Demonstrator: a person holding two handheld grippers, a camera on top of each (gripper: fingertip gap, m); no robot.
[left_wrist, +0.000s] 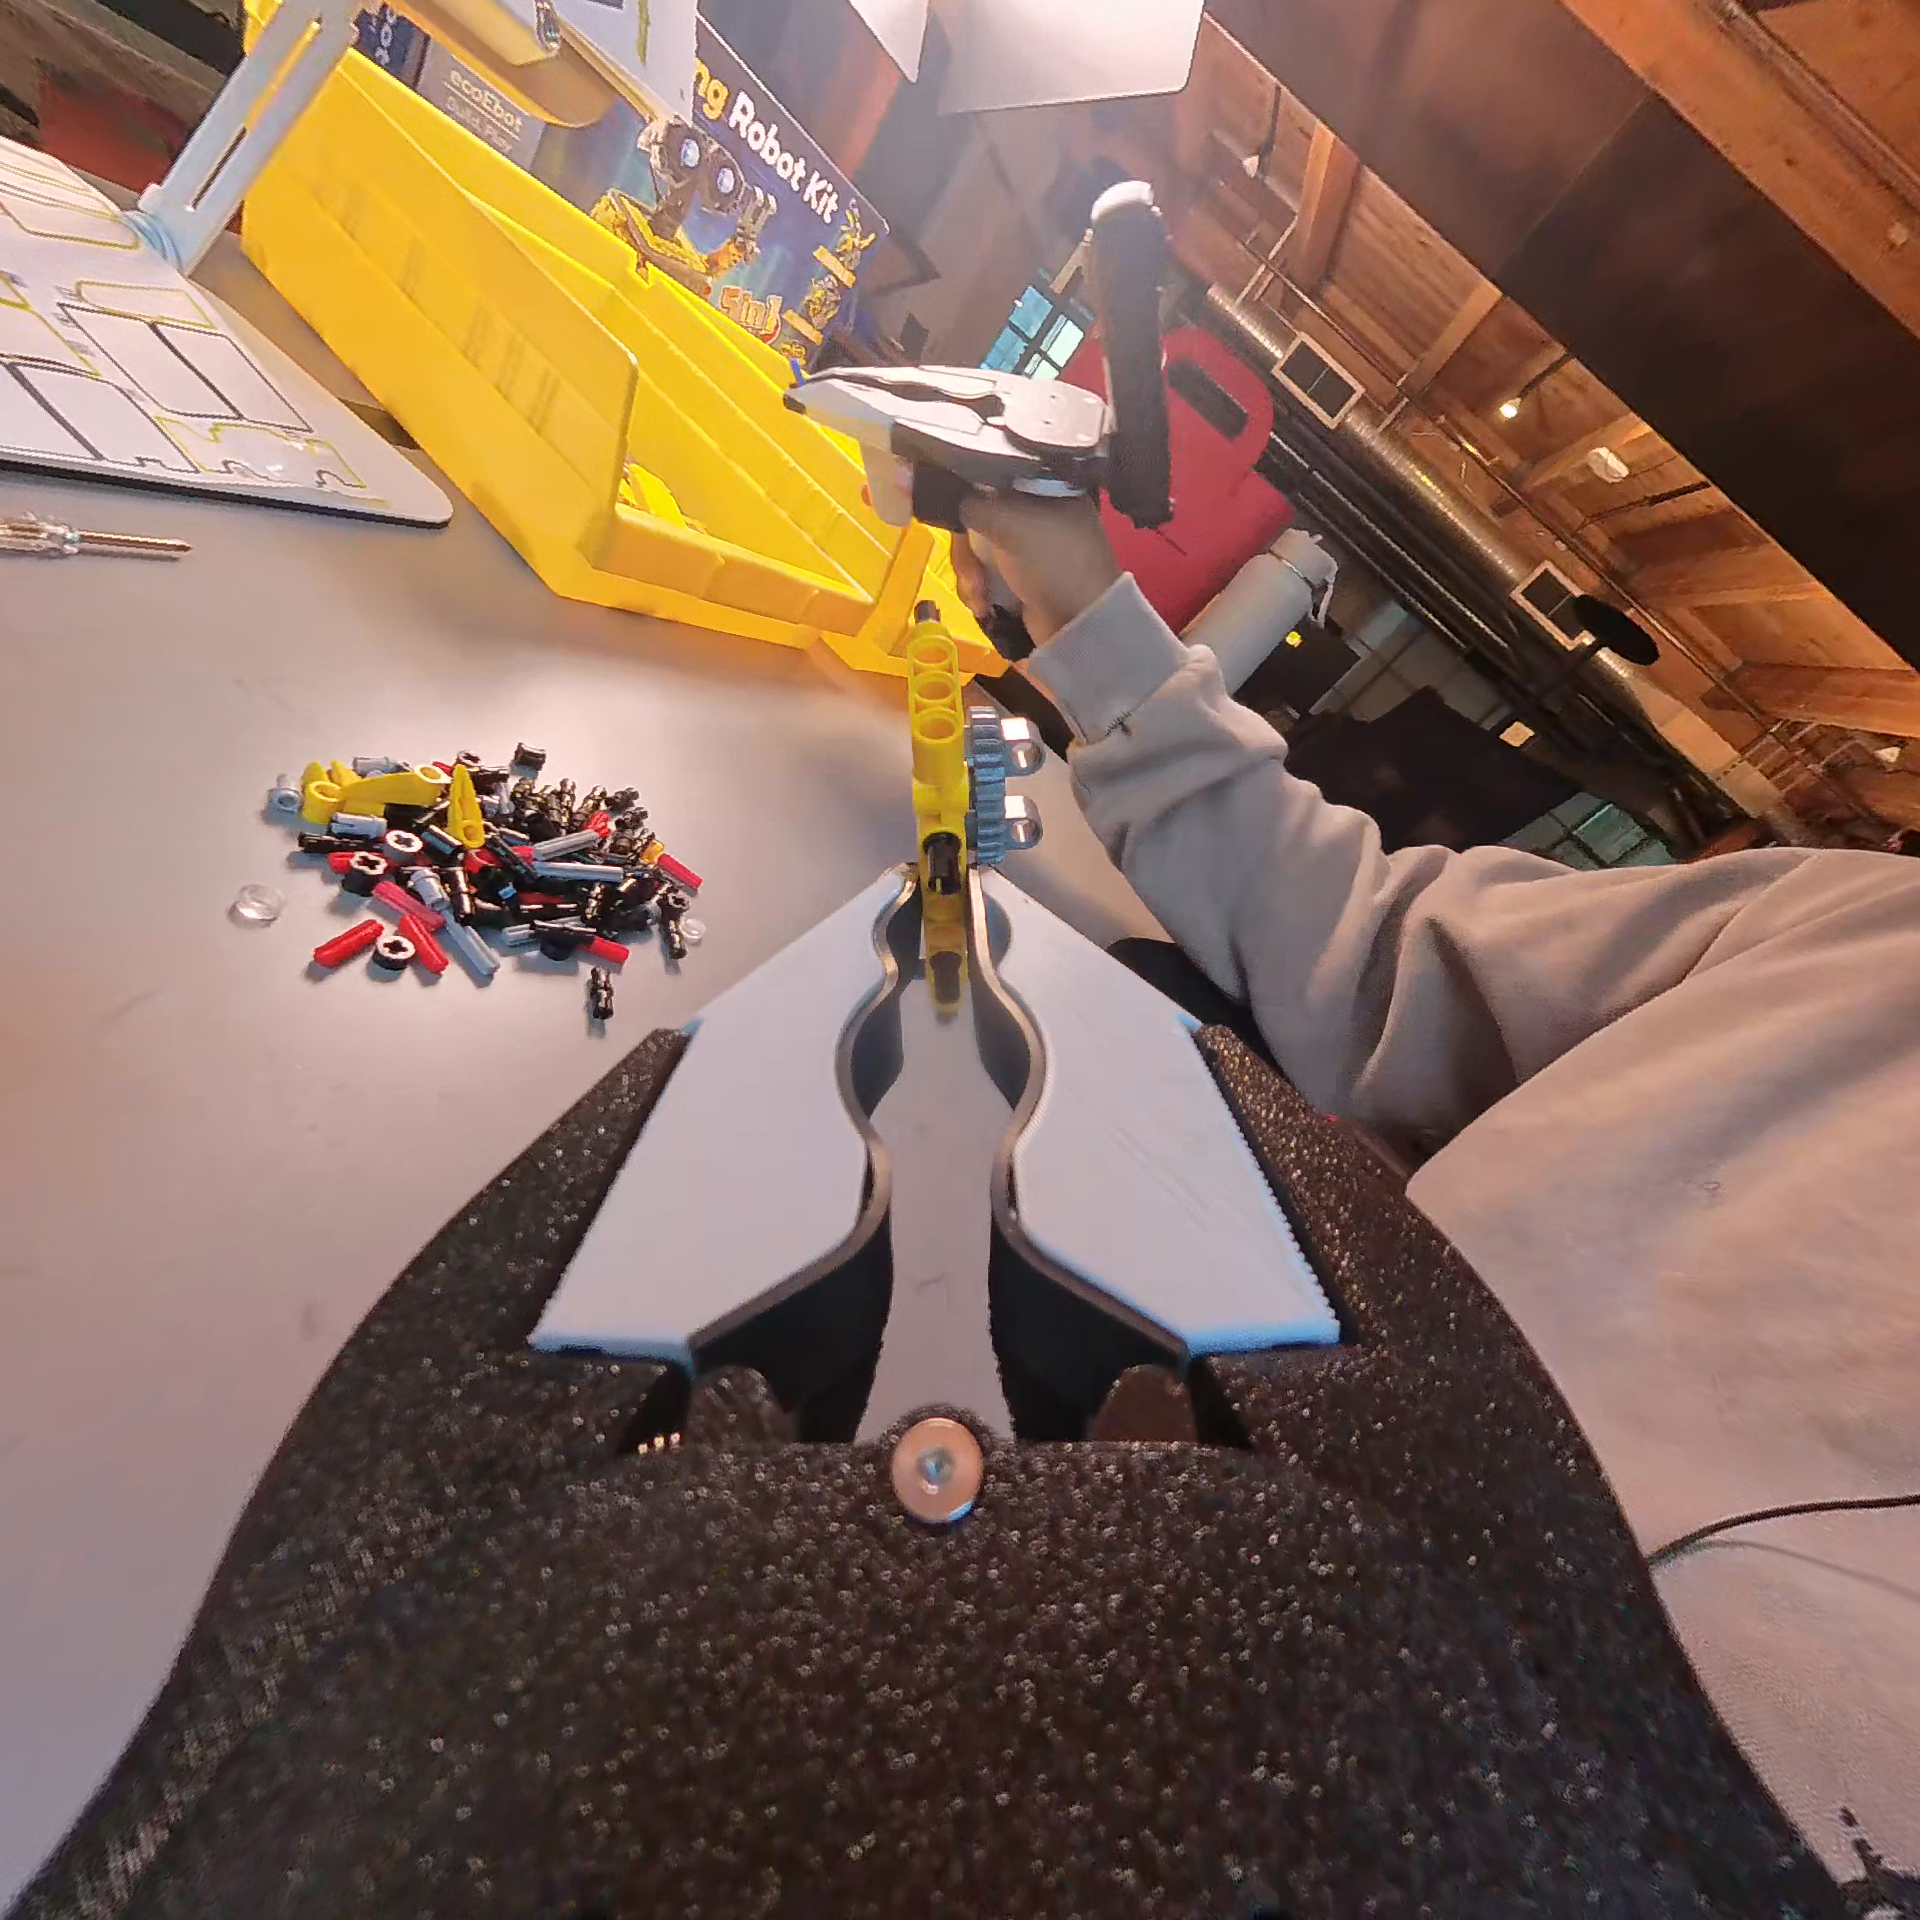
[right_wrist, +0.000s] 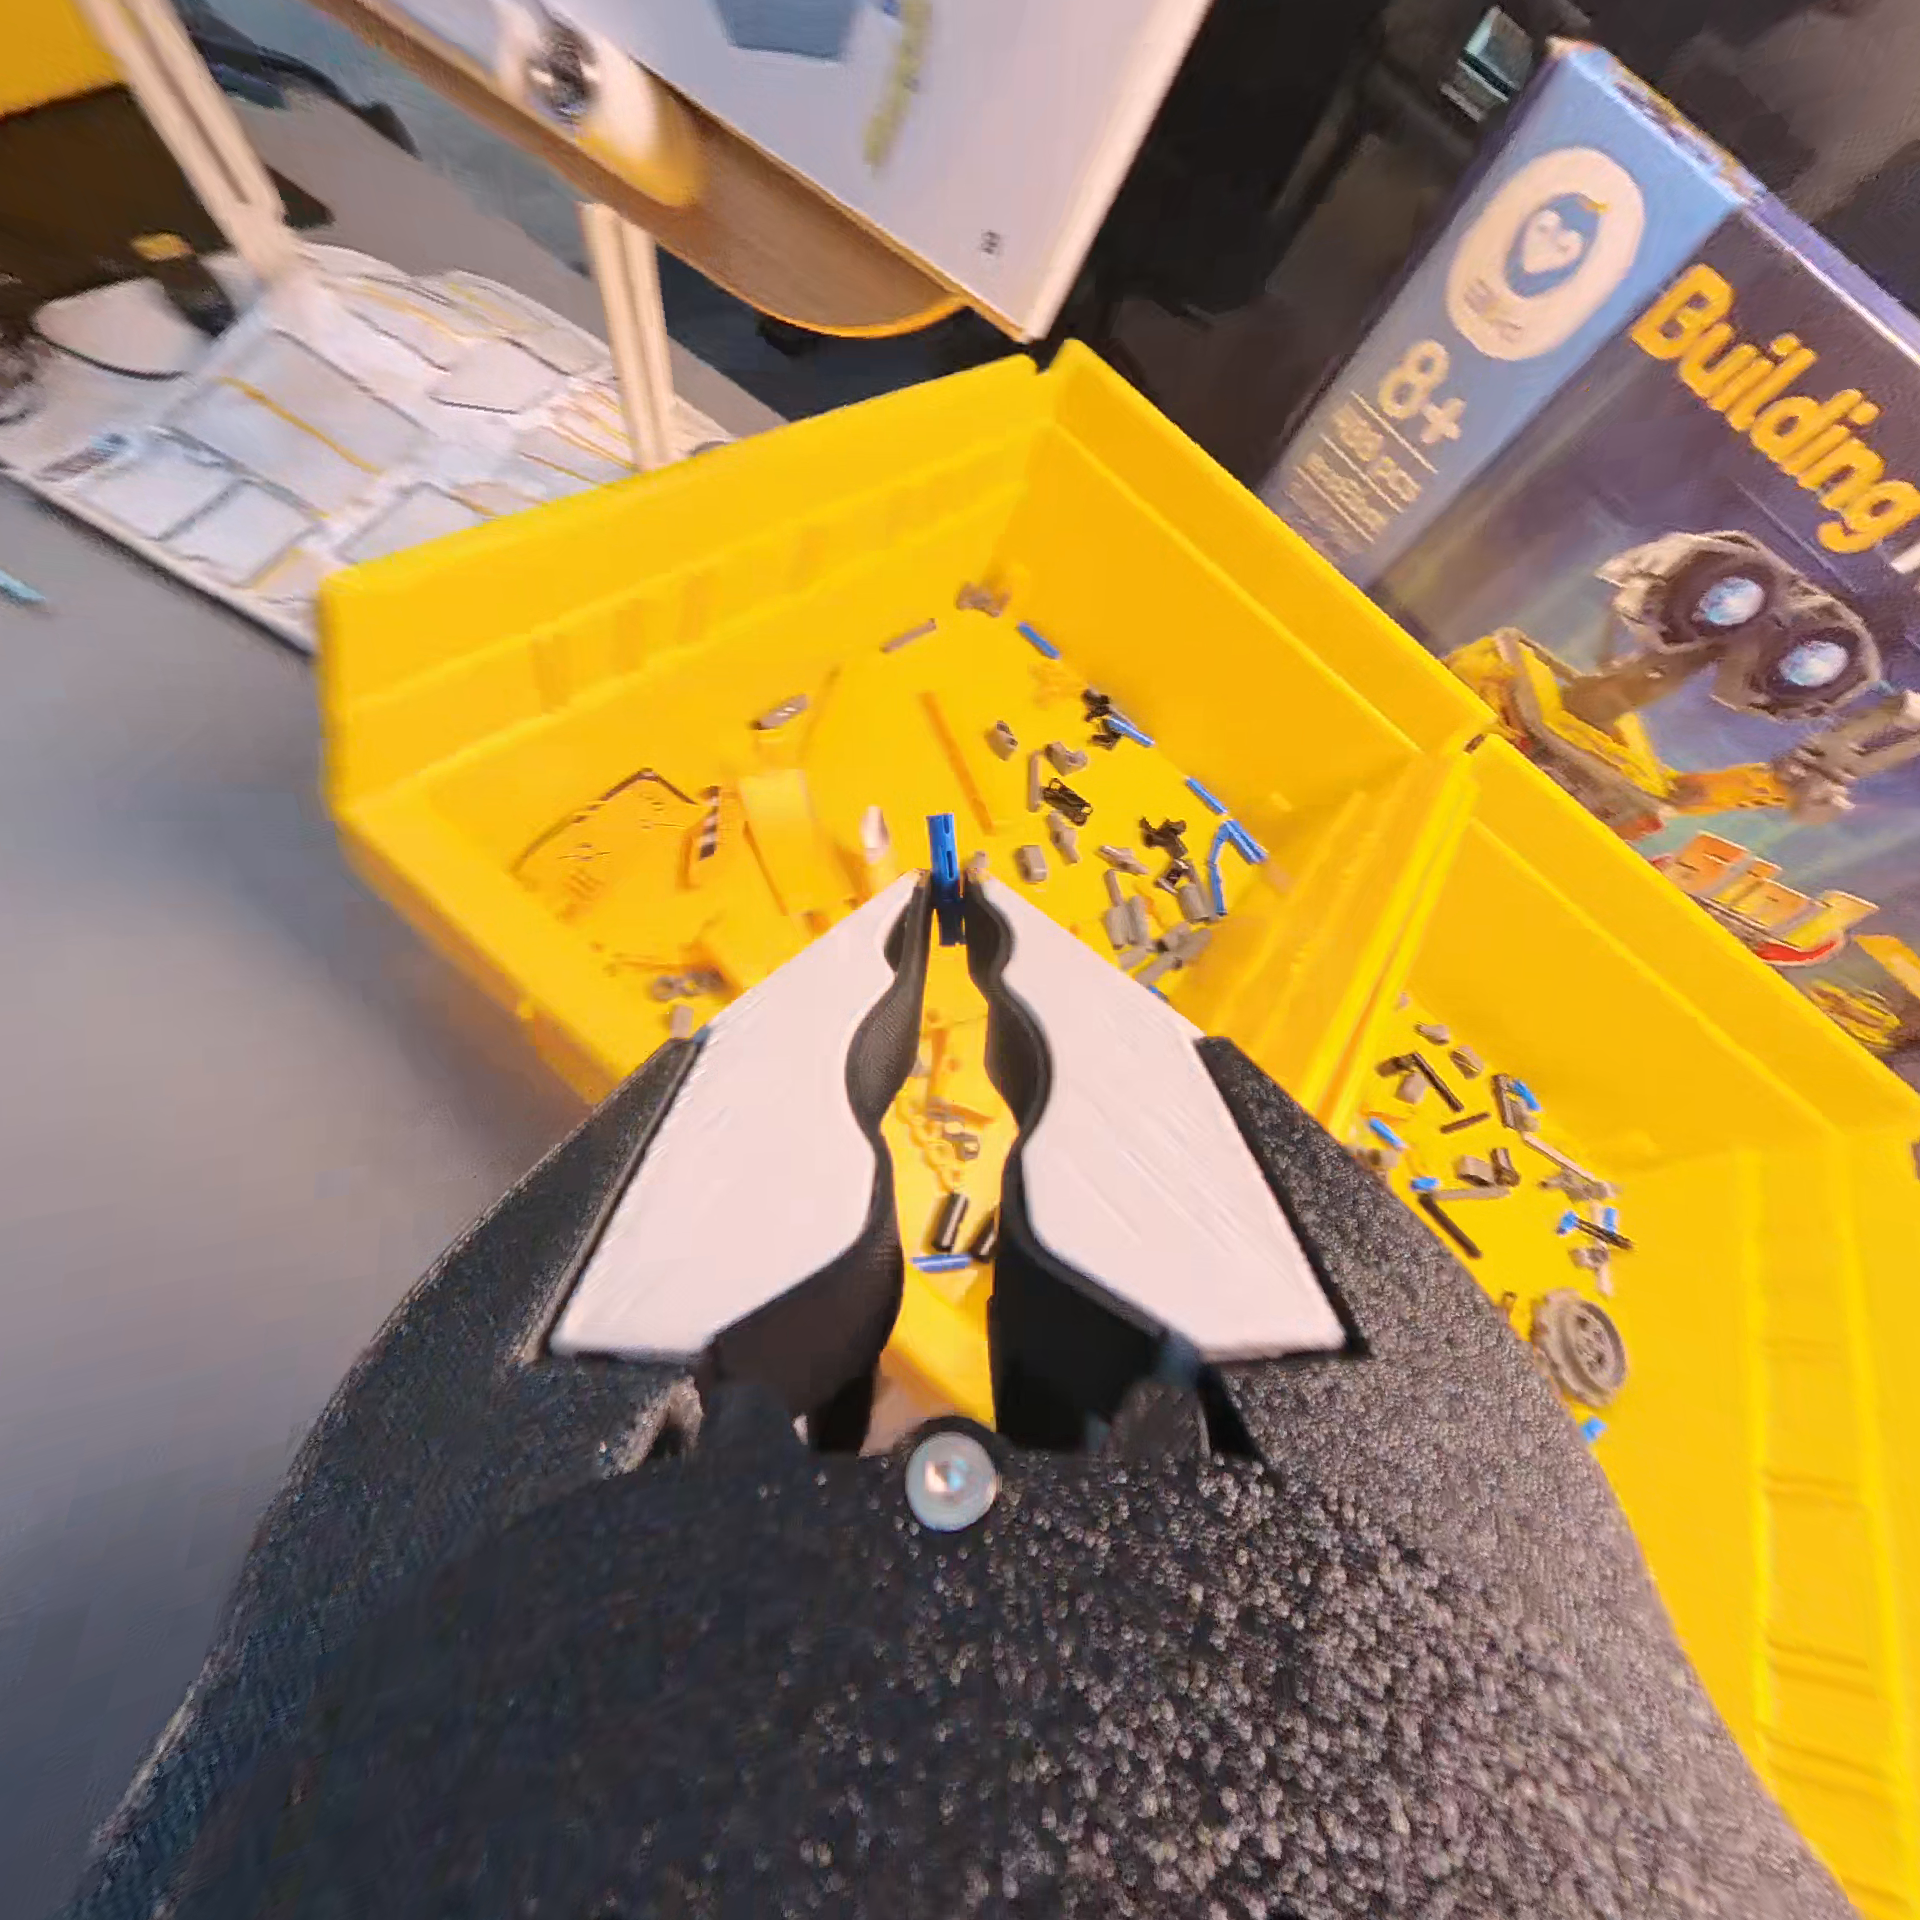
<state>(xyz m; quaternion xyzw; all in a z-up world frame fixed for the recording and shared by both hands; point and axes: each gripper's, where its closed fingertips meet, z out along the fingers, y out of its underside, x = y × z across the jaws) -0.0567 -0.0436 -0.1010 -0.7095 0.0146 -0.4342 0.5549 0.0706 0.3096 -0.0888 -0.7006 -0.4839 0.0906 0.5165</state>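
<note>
My left gripper (left_wrist: 943, 883) is shut on a yellow beam assembly (left_wrist: 940, 758) with black pins and a grey gear (left_wrist: 987, 779) on its right side, held upright above the grey table (left_wrist: 312, 1143). My right gripper (right_wrist: 945, 883) is shut on a small blue pin (right_wrist: 943, 857), held above the yellow bin (right_wrist: 665, 623) that holds several small grey, black and blue parts. The right gripper also shows in the left wrist view (left_wrist: 821, 400), held by a hand in a grey sleeve (left_wrist: 1195, 790) over the yellow bins.
A pile of small red, black, yellow and grey parts (left_wrist: 488, 862) lies on the table at left. A screwdriver (left_wrist: 94, 540) and a printed white mat (left_wrist: 156, 384) lie farther left. A second yellow bin (right_wrist: 1662, 1299) and a kit box (right_wrist: 1662, 520) stand at right. Tip to tip, the grippers are about 40 cm apart. My left tips are roughly 25 cm from the screwdriver (left_wrist: 94, 540).
</note>
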